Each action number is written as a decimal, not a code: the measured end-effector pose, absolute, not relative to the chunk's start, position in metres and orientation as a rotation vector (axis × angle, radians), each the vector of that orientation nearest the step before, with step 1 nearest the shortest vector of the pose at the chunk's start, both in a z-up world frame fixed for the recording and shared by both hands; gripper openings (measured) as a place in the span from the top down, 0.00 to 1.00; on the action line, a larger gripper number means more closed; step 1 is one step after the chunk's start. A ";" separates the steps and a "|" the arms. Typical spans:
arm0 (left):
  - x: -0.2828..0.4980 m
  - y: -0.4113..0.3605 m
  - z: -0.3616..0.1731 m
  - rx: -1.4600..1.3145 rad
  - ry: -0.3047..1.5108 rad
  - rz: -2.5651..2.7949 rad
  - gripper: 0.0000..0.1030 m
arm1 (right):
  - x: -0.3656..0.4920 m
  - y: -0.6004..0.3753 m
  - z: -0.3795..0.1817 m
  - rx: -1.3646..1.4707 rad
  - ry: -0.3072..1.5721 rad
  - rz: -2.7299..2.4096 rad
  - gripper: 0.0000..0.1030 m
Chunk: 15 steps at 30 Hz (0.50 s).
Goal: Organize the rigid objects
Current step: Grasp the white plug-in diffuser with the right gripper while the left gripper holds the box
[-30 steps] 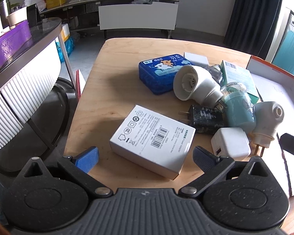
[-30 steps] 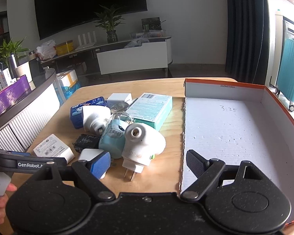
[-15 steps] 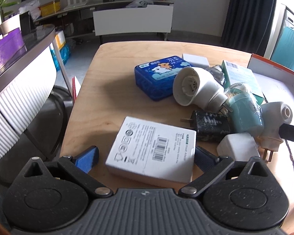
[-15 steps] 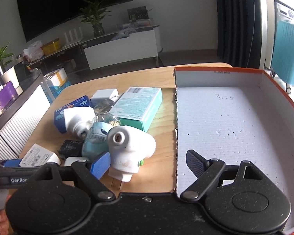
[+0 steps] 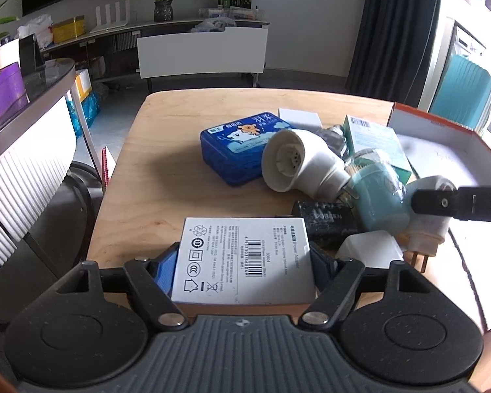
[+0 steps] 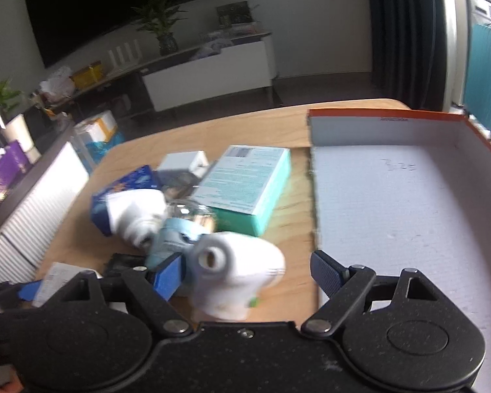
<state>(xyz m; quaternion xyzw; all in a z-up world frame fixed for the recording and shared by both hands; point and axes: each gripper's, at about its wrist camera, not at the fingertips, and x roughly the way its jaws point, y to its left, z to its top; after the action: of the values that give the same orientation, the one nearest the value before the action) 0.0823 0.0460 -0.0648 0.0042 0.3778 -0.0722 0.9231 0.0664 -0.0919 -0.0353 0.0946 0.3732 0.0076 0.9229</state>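
Observation:
My left gripper (image 5: 242, 262) is shut on the white power-adapter box (image 5: 242, 258), which lies flat on the wooden table (image 5: 160, 170). My right gripper (image 6: 247, 270) is open, its fingers on either side of a white plug-in device (image 6: 237, 278), not touching it that I can see. Beside that device lie a teal vaporizer (image 6: 170, 245), a white lamp socket (image 5: 298, 163), a black adapter (image 5: 327, 222), a white charger (image 5: 370, 249), a blue tin (image 5: 242, 147) and a teal carton (image 6: 245, 186). The right gripper shows in the left wrist view as a black bar (image 5: 458, 208).
An open white box with an orange rim (image 6: 409, 196) lies at the right of the table. A small white box (image 6: 183, 162) sits behind the pile. A curved white counter (image 5: 26, 163) stands to the left, a TV bench (image 5: 203, 49) behind.
My left gripper moved forward and closed on the white power-adapter box. My right gripper moved forward and left until the white plug-in device sat between its open fingers.

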 end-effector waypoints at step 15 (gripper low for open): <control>0.075 0.045 -0.046 -0.062 0.760 -0.126 0.24 | 0.082 -0.090 -0.044 0.196 0.842 -0.009 0.33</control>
<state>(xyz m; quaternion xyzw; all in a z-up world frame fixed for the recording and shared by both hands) 0.0752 0.0447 -0.0456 -0.0303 0.3706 -0.0616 0.9262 0.0817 -0.0900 -0.0443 0.0951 0.4082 -0.0043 0.9079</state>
